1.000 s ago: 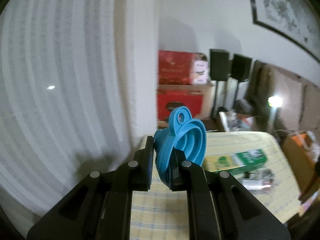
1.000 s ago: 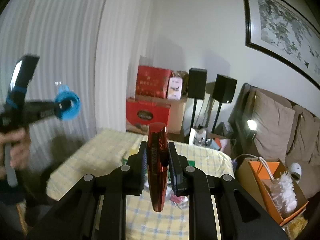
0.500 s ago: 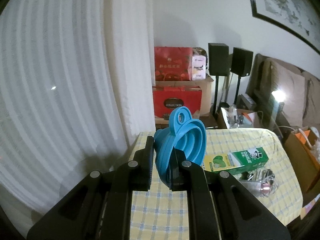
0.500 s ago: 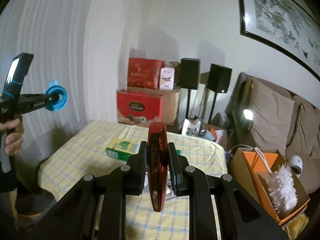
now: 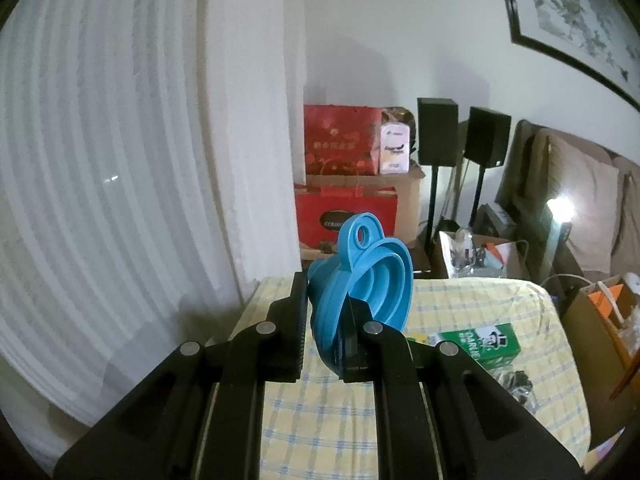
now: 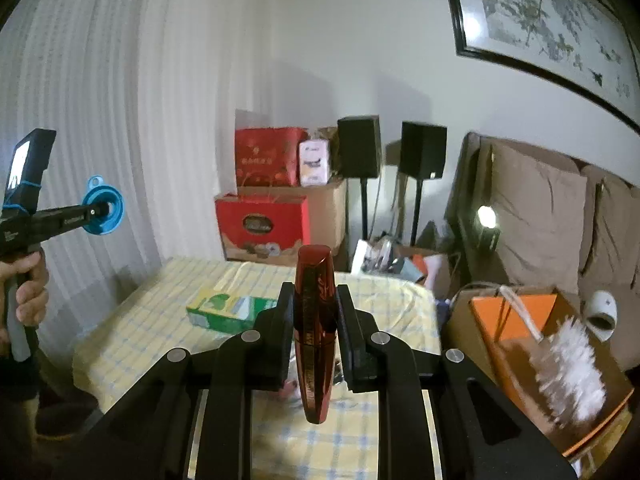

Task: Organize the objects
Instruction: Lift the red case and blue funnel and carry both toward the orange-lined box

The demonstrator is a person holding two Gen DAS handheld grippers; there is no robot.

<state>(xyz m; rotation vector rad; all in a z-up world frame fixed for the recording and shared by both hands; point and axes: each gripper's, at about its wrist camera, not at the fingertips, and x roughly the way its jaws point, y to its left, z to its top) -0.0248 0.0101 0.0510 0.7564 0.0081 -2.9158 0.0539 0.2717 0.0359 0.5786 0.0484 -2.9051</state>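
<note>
Both grippers are loaded and held high over the checked table (image 6: 132,332), presumably mid-carry: left gripper (image 5: 324,320) clamped on the blue funnel (image 5: 368,276), right gripper (image 6: 314,320) squeezing the upright red tube (image 6: 315,320).

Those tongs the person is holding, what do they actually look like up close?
Both tongs are matte black plastic. The right tongs have two flat, angular fingers with round silver pins at the joints. The left tongs are built the same. From the right wrist view, the left tongs have a pistol-style handle in a bare hand, white lettering along the bar, and a phone-like block strapped on with blue bands.
</note>
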